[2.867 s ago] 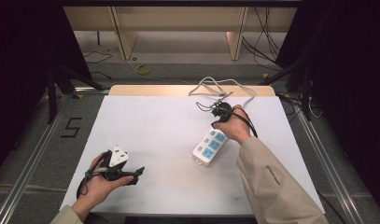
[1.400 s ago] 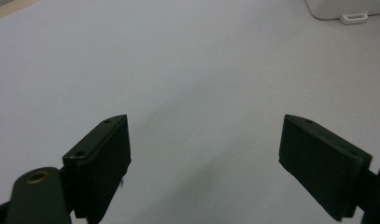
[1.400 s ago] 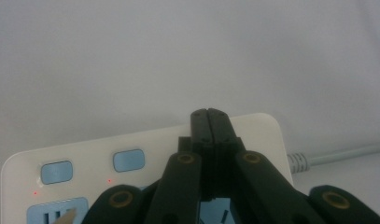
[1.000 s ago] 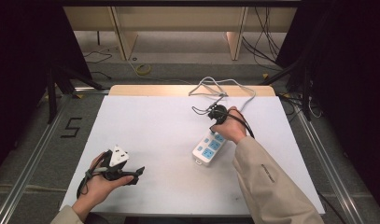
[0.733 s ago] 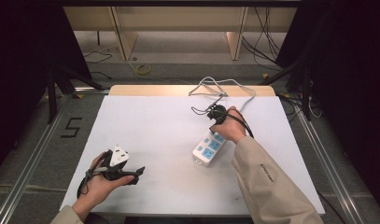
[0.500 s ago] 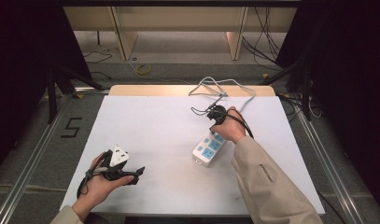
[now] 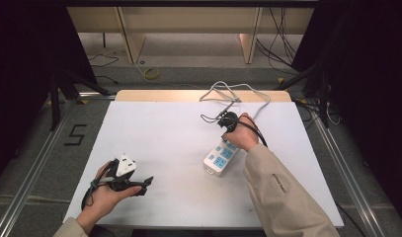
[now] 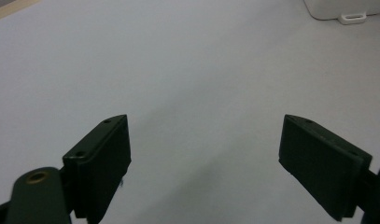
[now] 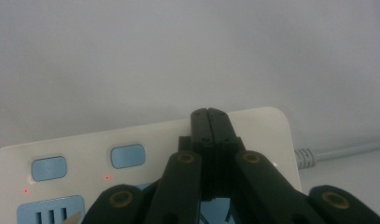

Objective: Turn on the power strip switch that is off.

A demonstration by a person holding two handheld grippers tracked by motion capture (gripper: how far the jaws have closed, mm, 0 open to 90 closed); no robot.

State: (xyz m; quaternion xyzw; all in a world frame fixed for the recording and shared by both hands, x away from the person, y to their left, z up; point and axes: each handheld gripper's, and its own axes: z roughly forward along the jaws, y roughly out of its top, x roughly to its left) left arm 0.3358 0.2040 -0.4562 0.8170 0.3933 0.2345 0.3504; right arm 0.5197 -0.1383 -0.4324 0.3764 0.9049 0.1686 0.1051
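Note:
A white power strip [image 7: 218, 158] with blue sockets lies right of the table's middle, its grey cable [image 7: 234, 90] looping toward the far edge. My right gripper [image 7: 228, 126] is held over the strip's far end. In the right gripper view the right gripper [image 9: 209, 115] is shut, its jaws pressed together with nothing between them, and its tips are above the power strip [image 9: 253, 135] beside two blue switches [image 9: 128, 156]; I cannot tell whether it touches. My left gripper [image 7: 141, 185] rests near the front left corner, and in its own view the left gripper [image 8: 202, 120] is open and empty.
The white table [image 7: 169, 123] has a wooden strip along its far edge. One corner of the power strip [image 8: 339, 8] shows far ahead in the left gripper view. Cables lie on the floor beyond the table, and dark stands flank it on both sides.
Since the earliest frame the right hand has shifted slightly left over the power strip's far end, then stayed still. The left hand has not moved.

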